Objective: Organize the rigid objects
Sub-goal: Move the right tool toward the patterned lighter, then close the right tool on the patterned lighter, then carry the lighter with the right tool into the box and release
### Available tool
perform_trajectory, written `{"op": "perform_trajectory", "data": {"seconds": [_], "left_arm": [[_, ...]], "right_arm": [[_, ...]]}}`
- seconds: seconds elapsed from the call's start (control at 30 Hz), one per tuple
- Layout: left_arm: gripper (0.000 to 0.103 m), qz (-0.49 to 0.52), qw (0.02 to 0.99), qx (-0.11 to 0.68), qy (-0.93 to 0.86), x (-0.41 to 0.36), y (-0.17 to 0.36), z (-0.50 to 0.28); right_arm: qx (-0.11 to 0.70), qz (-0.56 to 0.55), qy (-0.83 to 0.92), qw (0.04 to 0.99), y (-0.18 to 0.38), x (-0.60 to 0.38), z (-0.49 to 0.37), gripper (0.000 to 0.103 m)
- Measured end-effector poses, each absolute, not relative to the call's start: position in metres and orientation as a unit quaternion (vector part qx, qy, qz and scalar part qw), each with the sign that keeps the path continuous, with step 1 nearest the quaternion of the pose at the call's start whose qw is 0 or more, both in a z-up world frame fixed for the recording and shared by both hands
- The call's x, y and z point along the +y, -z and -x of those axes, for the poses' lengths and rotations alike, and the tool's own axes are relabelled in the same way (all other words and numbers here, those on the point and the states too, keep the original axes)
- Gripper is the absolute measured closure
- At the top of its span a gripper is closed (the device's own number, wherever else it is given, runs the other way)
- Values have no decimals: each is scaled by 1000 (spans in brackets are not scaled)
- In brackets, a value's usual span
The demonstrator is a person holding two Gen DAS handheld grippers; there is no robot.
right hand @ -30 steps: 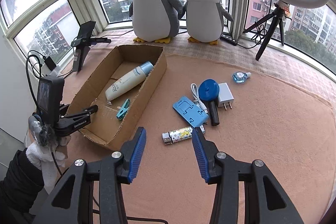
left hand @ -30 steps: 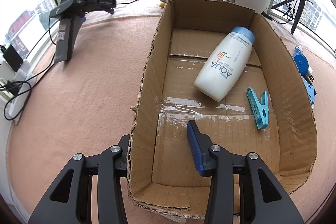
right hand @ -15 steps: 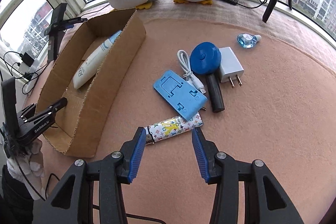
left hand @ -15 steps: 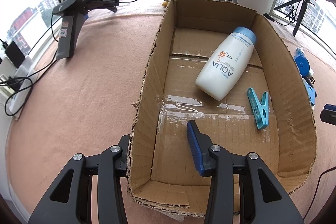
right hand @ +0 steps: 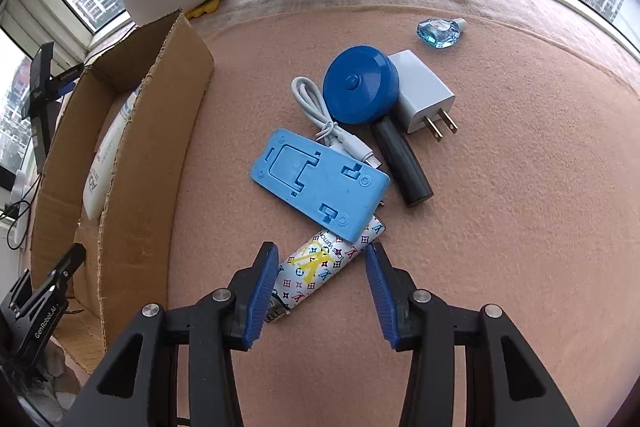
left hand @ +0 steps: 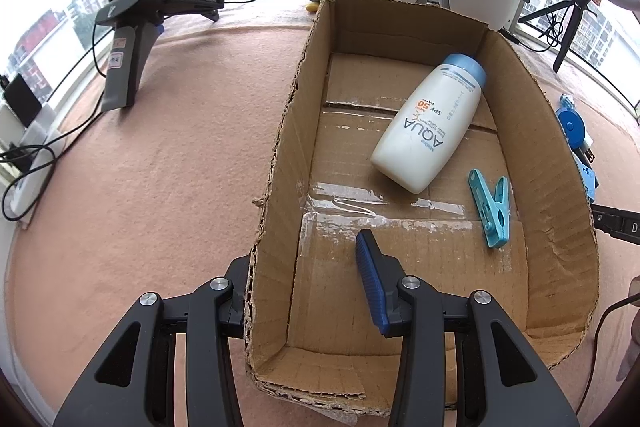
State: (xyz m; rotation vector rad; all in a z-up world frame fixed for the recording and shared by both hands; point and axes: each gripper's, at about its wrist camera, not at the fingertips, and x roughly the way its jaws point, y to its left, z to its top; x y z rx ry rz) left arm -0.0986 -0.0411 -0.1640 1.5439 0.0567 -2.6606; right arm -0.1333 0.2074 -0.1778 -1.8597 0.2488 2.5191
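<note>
My right gripper (right hand: 322, 283) hangs open over the desk (right hand: 520, 207), its blue pads either side of the patterned lighter (right hand: 320, 267), ready to close across its narrow width. The lighter's far end is tucked under the blue phone stand (right hand: 320, 183), so I come at the free near end. My left gripper (left hand: 304, 291) straddles the near left wall of the cardboard box (left hand: 276, 187), probably steadying it; whether it pinches I cannot tell. Inside lie the sunscreen bottle (left hand: 428, 123) and a teal clothespin (left hand: 492, 211).
</note>
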Motion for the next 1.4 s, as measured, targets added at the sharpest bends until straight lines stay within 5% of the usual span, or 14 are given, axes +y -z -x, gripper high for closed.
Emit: {"op": "perform_trajectory", "data": {"seconds": [0.63,0.9,1.4], "left_arm": [[62,-501,28,28,865,-43,165,99],[62,-501,28,27,865,-43,164,99],[62,-501,30,26,865,-44,165,97]], "right_arm": [[7,596,-803,-12,178,223,121,62],[5,596,-802,-29,178,235,122,81],[35,573,-818,-43,155,239,107,82]]}}
